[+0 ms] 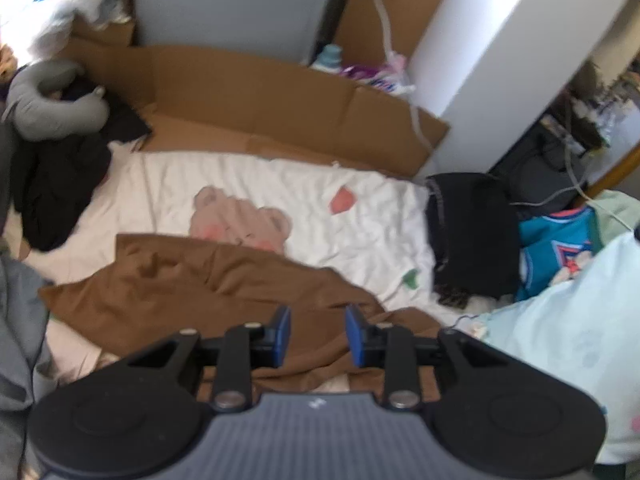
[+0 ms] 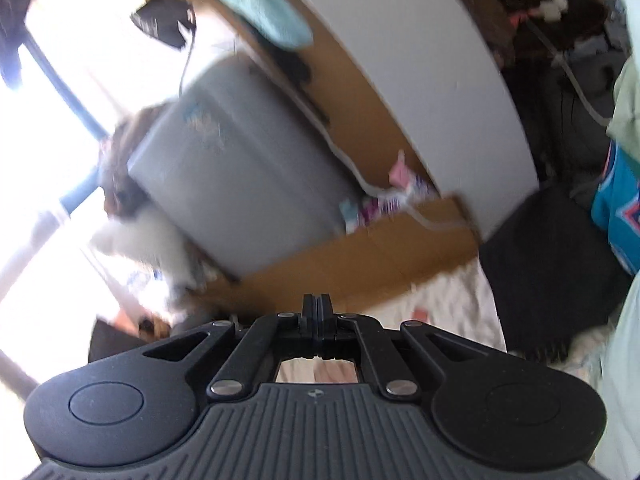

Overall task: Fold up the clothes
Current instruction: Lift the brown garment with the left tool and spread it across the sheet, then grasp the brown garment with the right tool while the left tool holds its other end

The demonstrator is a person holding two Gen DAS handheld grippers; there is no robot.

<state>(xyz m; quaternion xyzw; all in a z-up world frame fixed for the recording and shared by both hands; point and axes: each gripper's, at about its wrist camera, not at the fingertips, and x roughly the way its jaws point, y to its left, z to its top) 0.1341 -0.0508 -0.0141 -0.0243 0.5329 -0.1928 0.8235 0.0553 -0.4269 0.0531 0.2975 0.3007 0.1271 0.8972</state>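
A brown garment [image 1: 192, 280] lies crumpled across the near part of a white sheet [image 1: 320, 184] printed with a pink bear. My left gripper [image 1: 318, 334] hangs just over the garment's near edge, its blue-padded fingers [image 1: 282, 330] apart with only the brown cloth showing below the gap, nothing pinched. In the right wrist view my right gripper [image 2: 316, 312] is shut, fingers pressed together with nothing seen between them, tilted toward the cardboard [image 2: 360, 256] and the grey box [image 2: 240, 168]. The brown garment does not show in that view.
A folded black garment [image 1: 472, 232] and a teal jersey [image 1: 556, 248] lie right of the sheet, beside pale mint fabric [image 1: 568, 340]. A black clothes heap [image 1: 60, 188] and a grey neck pillow [image 1: 48, 108] sit left. Cardboard [image 1: 260, 92] lines the far edge by a white cabinet [image 1: 500, 40].
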